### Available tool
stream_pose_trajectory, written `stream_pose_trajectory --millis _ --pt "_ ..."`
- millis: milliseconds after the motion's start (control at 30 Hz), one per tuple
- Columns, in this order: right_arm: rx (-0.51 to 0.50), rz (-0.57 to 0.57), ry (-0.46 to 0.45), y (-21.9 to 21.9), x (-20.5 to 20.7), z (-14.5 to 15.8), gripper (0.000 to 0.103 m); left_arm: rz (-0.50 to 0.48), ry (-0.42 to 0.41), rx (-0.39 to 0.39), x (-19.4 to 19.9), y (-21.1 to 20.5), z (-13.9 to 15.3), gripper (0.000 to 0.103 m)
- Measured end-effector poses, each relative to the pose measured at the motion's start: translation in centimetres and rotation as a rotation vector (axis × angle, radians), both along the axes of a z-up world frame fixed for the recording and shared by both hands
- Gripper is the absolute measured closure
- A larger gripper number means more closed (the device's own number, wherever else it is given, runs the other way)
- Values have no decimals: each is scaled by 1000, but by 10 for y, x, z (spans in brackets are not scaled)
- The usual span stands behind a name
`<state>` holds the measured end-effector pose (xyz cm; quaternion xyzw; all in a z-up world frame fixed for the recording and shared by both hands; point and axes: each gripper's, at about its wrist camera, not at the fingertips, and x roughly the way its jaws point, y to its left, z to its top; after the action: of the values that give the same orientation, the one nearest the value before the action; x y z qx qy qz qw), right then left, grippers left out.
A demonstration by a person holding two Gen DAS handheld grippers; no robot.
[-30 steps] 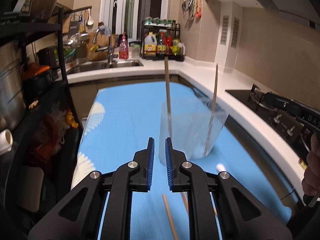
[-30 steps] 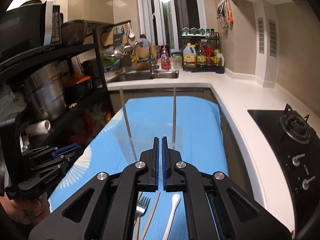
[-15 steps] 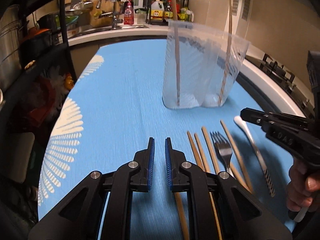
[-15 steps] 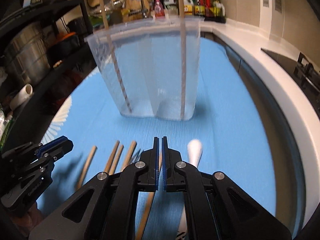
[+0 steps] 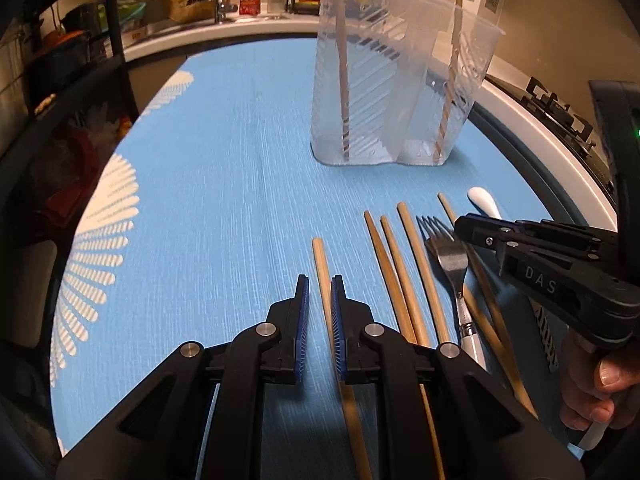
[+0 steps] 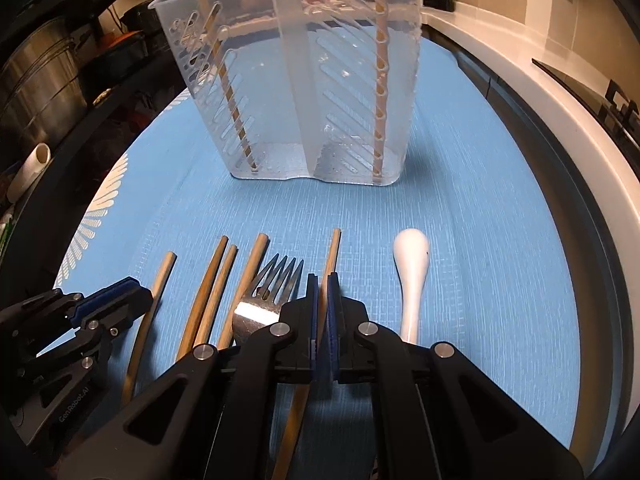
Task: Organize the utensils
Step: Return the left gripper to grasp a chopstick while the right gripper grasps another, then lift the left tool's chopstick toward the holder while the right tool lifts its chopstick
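Left wrist view: left gripper (image 5: 319, 294) low over blue mat (image 5: 224, 184), jaws nearly closed w/ leftmost chopstick (image 5: 322, 276) in the gap; can't tell if pads press it. More chopsticks (image 5: 394, 272), a fork (image 5: 448, 256) and a white spoon (image 5: 484, 202) lie side by side to its right. Clear holder (image 5: 392, 92) stands beyond, one chopstick upright in each compartment. Right gripper (image 5: 464, 226) comes in from right, over the fork, held by a hand (image 5: 596, 384).

Right wrist view: right gripper (image 6: 323, 292) jaws opening, only a narrow gap, a chopstick (image 6: 332, 254) runs between them; pad contact unclear. Fork (image 6: 268, 292) just left, spoon (image 6: 412, 268) right, holder (image 6: 304, 92) ahead. Left gripper (image 6: 120, 300) at lower left by the outermost chopstick (image 6: 160, 280).
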<state>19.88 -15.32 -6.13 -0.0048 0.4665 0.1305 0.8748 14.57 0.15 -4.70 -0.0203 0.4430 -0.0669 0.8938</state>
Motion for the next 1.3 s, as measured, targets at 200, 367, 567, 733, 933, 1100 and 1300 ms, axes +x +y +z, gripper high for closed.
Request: stream_pose_trajectory --millis 200,367,567,733,933,1100,1300 --pt "-40 21 -1 6 -1 -2 94 -24 18 7 0 -8 -5 84" --pt "-48 13 -7 8 -2 -1 96 -37 16 39 0 -15 -4 84" --pt "-36 -30 -12 -1 1 0 97 -34 15 59 4 -12 -3 94" --pt "-32 -67 -21 -11 7 -2 97 3 6 62 15 0 -4 94" --pt "-13 -69 -19 -15 10 -2 95 8 2 62 22 1 -4 94" --pt "-16 -60 -5 -14 14 -1 95 2 8 66 25 -1 -4 94" --pt "-38 -47 -10 -8 15 -1 97 5 17 58 29 1 -3 94"
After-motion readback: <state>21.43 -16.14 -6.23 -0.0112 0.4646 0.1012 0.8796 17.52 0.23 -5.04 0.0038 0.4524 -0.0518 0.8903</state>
